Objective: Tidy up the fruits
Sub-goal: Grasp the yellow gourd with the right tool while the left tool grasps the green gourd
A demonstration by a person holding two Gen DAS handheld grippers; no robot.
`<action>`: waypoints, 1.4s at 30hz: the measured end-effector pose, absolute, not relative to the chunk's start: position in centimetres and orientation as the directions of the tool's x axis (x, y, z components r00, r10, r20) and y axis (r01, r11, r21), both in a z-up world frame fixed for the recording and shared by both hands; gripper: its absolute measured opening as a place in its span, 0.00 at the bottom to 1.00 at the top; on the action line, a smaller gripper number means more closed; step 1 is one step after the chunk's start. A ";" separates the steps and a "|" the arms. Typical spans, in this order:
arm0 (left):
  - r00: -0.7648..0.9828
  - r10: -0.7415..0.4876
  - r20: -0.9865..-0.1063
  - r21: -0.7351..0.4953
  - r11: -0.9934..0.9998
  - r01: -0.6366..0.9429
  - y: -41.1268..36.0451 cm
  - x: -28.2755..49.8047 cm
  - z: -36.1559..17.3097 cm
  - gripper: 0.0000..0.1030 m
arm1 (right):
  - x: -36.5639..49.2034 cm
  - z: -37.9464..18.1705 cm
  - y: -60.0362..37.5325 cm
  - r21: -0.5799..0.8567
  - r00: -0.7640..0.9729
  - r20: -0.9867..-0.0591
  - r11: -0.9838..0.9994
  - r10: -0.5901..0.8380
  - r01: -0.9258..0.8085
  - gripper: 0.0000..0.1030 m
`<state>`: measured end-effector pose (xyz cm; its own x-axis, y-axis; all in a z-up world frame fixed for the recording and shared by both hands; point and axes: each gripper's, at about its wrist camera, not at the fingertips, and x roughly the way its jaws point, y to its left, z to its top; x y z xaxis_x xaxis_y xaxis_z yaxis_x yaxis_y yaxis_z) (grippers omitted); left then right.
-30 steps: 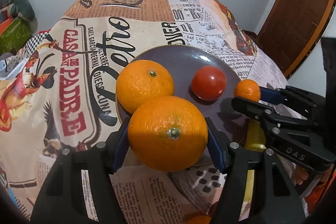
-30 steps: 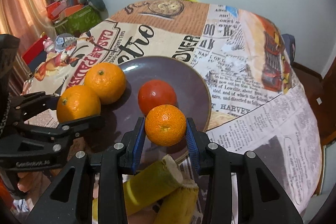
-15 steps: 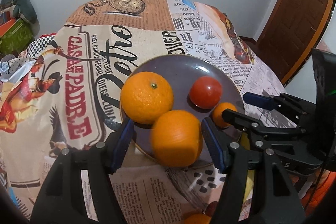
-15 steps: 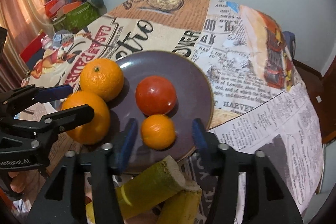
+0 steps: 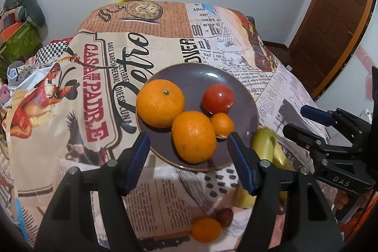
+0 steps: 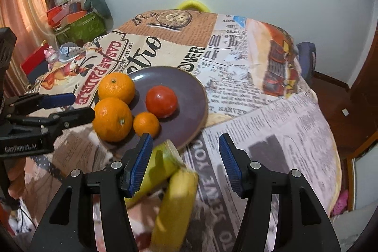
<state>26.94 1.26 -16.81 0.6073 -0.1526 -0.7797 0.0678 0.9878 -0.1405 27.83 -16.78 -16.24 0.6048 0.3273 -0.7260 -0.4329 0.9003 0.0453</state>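
A purple plate [image 5: 245,100] [image 6: 189,96] holds two large oranges [image 5: 160,106] [image 5: 194,136], a small mandarin [image 5: 222,124] [image 6: 146,123] and a red tomato [image 5: 218,98] [image 6: 161,101]. My left gripper [image 5: 189,162] is open and empty, raised just in front of the near orange. My right gripper [image 6: 185,157] is open and empty, above the bananas [image 6: 170,181] at the plate's near edge. Each gripper shows in the other's view, the right one [image 5: 307,119] and the left one [image 6: 63,105].
Bananas [image 5: 267,148], a small mandarin [image 5: 206,229] and a dark round fruit [image 5: 224,214] lie on the printed tablecloth [image 5: 94,86] near me. Boxes and clutter [image 6: 70,23] stand at the left. A brown door [image 5: 330,15] is at the right.
Both grippers opened and let go: the large orange and the small mandarin now rest on the plate. Both grippers have pulled back and up from the plate.
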 end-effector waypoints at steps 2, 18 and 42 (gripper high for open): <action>0.603 -0.152 -0.783 -0.138 0.988 0.069 1.0 26.4 -16.7 0.66 | 27.3 -16.3 -17.1 0.042 0.603 -0.730 0.902 0.322 -0.430 0.54; 0.556 -0.167 -0.814 -0.146 0.986 0.083 -0.6 23.9 -17.9 0.66 | 25.1 -20.1 -17.2 0.053 0.519 -0.798 0.894 0.306 -0.445 0.52; 0.496 -0.220 -0.840 -0.154 0.973 0.170 -4.2 24.7 -19.2 0.66 | 24.3 -21.9 -22.5 0.130 0.513 -0.805 0.933 0.298 -0.336 0.33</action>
<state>24.72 -4.22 -19.25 0.4958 -0.2197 -0.8402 0.1698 0.9733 -0.1543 24.31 -22.51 -21.94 0.5126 0.2976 -0.8054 -0.3365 0.9326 0.1305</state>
